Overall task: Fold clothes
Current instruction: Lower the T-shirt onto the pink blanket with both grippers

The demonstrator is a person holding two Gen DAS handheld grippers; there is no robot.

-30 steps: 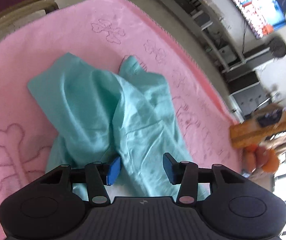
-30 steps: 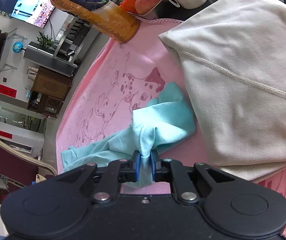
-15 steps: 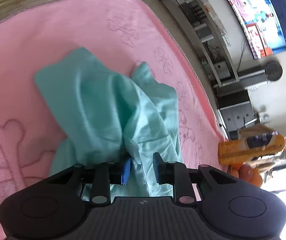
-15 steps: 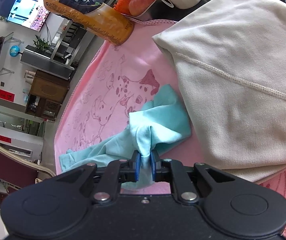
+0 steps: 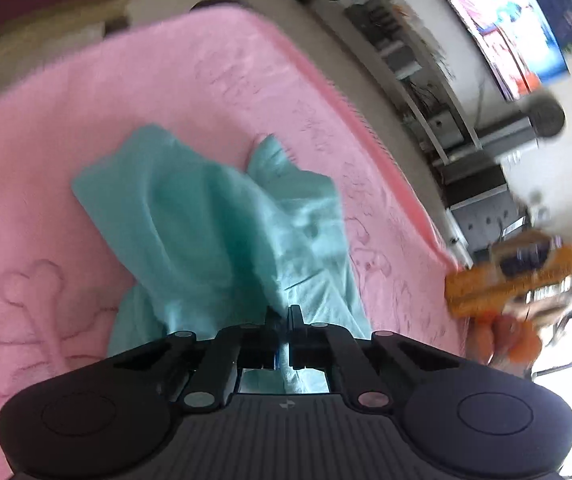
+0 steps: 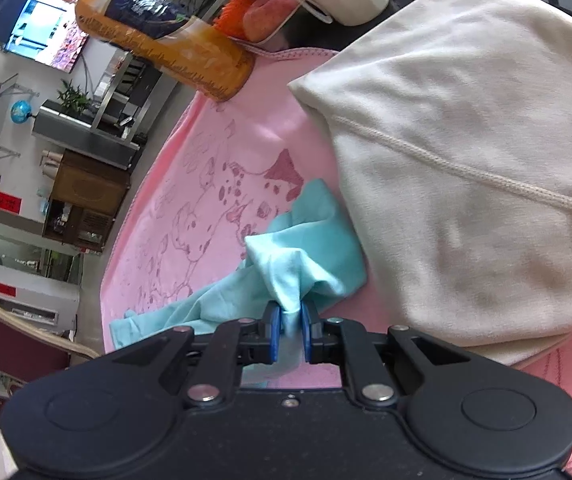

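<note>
Left wrist view is blurred, yet the left gripper [image 5: 281,320] is seen with its jaws brought nearly together on a fold of the teal cloth [image 5: 221,232]; the jaws have just been closing, and the fabric is pinched between them. In the right wrist view the right gripper [image 6: 289,320] is clamped on another bunch of the same teal cloth [image 6: 310,252], a narrow gap being filled by the gathered fabric between the blue pads [image 6: 273,338].

The cloth is spread in a crumpled heap on the pink blanket [image 5: 85,128], which is printed with bones and spotted dogs. Just beside the cloth, on the right gripper's side, a folded beige garment [image 6: 466,184] is lying, and its edge is almost touched by the teal fabric. An orange bottle [image 6: 165,52] is standing at the blanket's far edge, with fruit behind it.

With both grips apparently secured, the step in hand is judged to be the lifting and spreading of the cloth so that a clean fold can be made. It would be done well if the two held points were drawn apart evenly until the fabric is taut, since both are bunches rather than true corners and wrinkles may be trapped. The cloth should be kept clear of the beige garment, and the bottle should not be brushed.
</note>
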